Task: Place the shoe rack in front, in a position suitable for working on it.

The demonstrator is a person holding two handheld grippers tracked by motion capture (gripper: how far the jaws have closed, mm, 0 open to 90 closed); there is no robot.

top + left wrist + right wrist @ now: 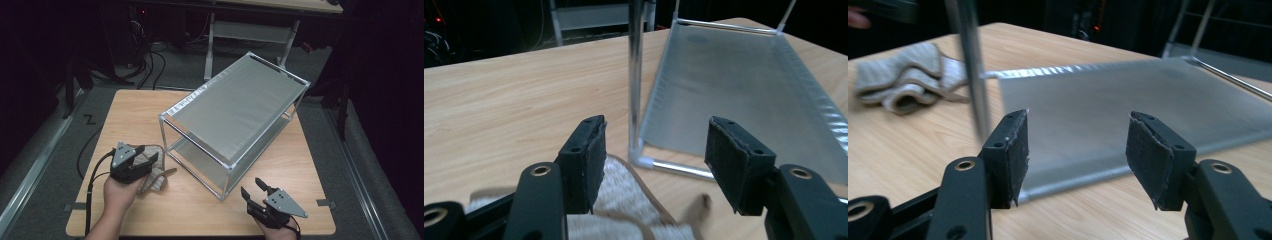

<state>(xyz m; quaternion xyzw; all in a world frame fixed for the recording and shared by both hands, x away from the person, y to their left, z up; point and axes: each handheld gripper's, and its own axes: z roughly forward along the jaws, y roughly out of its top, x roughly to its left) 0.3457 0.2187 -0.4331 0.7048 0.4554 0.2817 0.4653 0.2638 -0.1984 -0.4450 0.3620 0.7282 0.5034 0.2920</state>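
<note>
Dark floor and cable clutter surround the wooden table (150, 115) we work at, with a white desk frame (250, 32) standing beyond it at twelve o'clock. On the table sits a two-tier metal rack (235, 107) with grey mesh shelves, running slantwise from the centre toward one o'clock.

At about eight o'clock from the rack's near corner lies our folded grey cloth (156, 177), crumpled on the wood just beside the rack's corner post. Our left gripper (148, 156) hovers right over it; in the left gripper view the cloth (624, 205) shows below and between the pads, which stand well apart and press on nothing, the corner post rising ahead at twelve o'clock.

Our right gripper (252, 190) sits at five o'clock from the rack, near its front corner, apart from it. In the right gripper view its jaws are spread wide with nothing between them, facing the lower shelf (1128, 115), and the cloth (903, 77) lies far off at ten o'clock.
</note>
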